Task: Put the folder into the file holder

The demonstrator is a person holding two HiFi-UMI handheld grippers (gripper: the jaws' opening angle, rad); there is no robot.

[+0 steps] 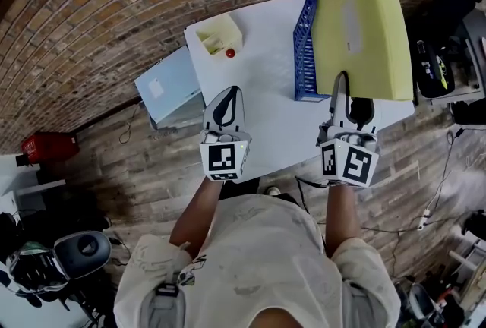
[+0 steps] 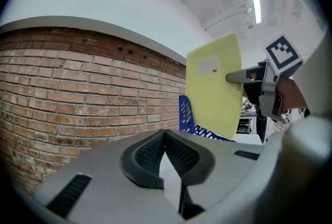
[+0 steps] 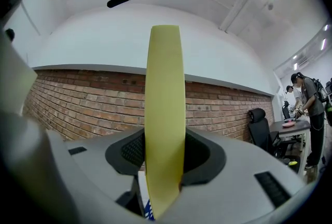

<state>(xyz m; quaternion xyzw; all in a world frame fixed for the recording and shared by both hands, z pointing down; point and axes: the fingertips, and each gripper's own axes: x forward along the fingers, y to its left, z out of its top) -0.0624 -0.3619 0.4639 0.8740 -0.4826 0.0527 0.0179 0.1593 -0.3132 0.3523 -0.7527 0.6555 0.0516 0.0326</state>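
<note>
Left gripper, jaws closed on nothing, above the white counter; right gripper, jaws clamped on the lower edge of the yellow folder, held upright in the air beside the blue file holder; cream box at the far corner.

Right side of the blue file holder out of sight behind the yellow folder
</note>
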